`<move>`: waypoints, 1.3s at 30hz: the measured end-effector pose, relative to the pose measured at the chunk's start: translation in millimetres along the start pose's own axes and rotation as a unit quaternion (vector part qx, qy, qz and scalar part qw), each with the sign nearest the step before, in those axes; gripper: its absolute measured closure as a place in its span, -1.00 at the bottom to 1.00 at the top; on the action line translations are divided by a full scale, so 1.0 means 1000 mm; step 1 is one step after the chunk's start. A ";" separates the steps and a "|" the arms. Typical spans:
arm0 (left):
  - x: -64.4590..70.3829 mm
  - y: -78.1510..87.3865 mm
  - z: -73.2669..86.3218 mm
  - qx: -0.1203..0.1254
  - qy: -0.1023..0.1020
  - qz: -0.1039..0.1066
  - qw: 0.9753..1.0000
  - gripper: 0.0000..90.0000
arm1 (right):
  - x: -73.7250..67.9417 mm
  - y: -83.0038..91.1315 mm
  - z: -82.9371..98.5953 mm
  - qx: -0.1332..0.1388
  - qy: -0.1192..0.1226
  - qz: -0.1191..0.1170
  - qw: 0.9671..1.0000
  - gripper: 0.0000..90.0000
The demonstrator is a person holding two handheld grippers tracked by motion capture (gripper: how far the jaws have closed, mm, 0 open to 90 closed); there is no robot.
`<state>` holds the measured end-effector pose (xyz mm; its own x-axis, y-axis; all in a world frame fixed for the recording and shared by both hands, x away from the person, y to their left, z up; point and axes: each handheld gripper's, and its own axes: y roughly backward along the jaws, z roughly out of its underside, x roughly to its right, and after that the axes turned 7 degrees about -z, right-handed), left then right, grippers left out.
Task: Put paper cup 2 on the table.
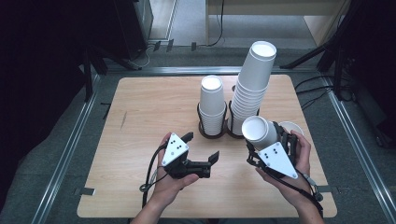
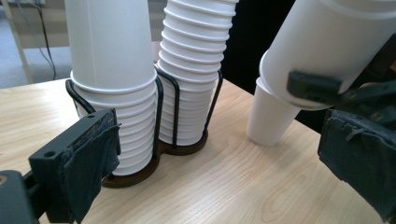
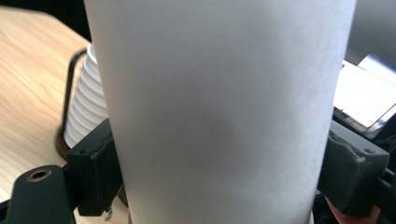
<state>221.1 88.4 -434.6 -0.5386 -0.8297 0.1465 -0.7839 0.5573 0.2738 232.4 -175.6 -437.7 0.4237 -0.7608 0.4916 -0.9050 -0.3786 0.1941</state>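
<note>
Two stacks (image 1: 212,106) are kept in a holder (image 1: 215,134) mid-table | a cup (image 1: 259,132) is clamped by right fingers (image 3: 95,170) | left fingers (image 2: 88,161) are spread, nothing held

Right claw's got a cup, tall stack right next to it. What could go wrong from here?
1. The right claw clamps a thin paper cup across its wall; more squeeze may crush it.
2. The tall stack leans well above its wire holder; a bump while moving the cup could topple it.
3. A loose cup stands just under the held one and may get knocked over.
</note>
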 end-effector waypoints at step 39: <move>0.008 0.000 0.000 -0.011 -0.001 0.038 0.999 -1.00 | -0.055 -0.012 0.018 -0.001 0.289 0.061 0.955 -0.69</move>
<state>216.8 81.7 -433.6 -0.5967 -0.7852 0.1659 -0.7342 0.6175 0.2822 220.6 -138.7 -482.4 0.2227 -0.3811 0.8973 -0.9468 -0.3040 0.1059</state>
